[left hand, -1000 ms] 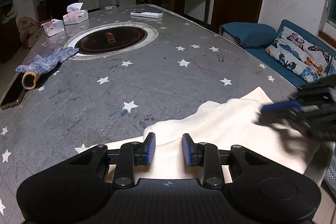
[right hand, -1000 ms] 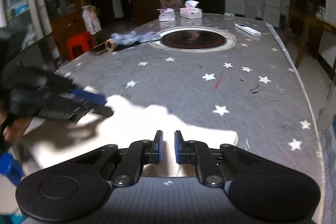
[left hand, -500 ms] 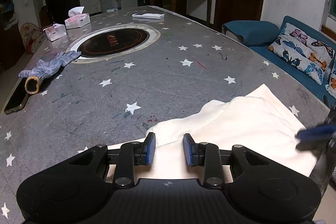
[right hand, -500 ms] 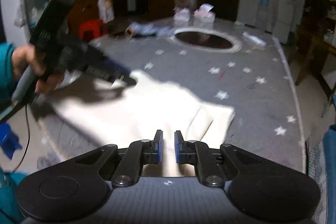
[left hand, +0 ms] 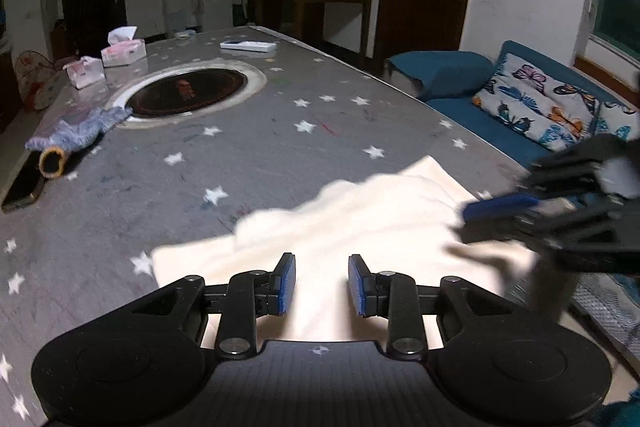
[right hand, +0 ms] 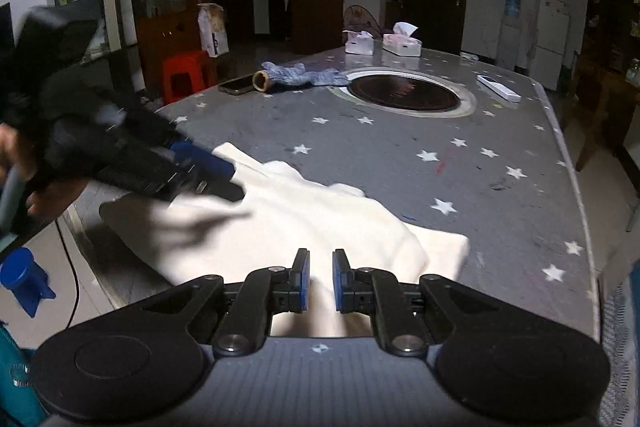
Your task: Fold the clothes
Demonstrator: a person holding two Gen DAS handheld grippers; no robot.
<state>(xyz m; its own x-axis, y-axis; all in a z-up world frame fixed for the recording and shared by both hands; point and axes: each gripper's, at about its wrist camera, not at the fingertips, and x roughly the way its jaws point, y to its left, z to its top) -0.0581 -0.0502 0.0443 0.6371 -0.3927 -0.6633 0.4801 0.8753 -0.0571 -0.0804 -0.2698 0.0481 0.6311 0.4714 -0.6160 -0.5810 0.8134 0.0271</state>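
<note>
While both tongs hovered over the cream garment [left hand: 360, 227] at the desk [left hand: 260, 155] near edge, right tongs [right hand: 321, 281] had swung back beside it, nearly shut, empty; left tongs [left hand: 322, 285] narrow, empty; fold unstarted, seemingly.

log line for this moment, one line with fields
stage: folding | cloth: cream garment bunched at near table edge | left gripper: open over cloth | right gripper: nearly shut, grip unclear

two near, downward wrist views, same starred table [left hand: 248, 163]
</note>
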